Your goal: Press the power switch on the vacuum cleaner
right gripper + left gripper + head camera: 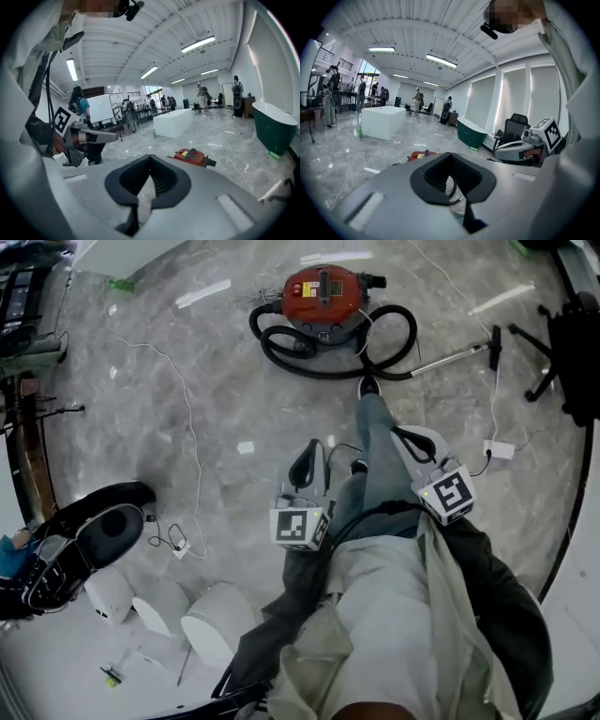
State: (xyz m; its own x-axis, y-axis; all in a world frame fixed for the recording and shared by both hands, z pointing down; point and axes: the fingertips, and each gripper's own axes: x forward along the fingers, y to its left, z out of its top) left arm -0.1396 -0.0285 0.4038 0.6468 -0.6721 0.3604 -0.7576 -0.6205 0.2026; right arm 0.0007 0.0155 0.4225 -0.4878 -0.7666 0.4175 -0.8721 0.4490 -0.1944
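Note:
The red vacuum cleaner (323,293) sits on the grey marble floor ahead, with its black hose (375,348) coiled round it and its metal wand (459,357) lying to the right. It also shows low and small as a red vacuum cleaner (423,155) in the left gripper view and as a red vacuum cleaner (192,157) in the right gripper view. My left gripper (307,451) and right gripper (401,433) are held close to my body, well short of the vacuum. Both are shut with nothing in them. My leg and shoe (367,386) reach towards the hose.
A white cable (187,427) runs across the floor at left, and a white adapter (499,450) lies at right. An office chair base (553,362) stands at right. White and black fixtures (112,531) crowd the lower left. Distant people, a white block (383,122) and a green tub (274,126) stand further off.

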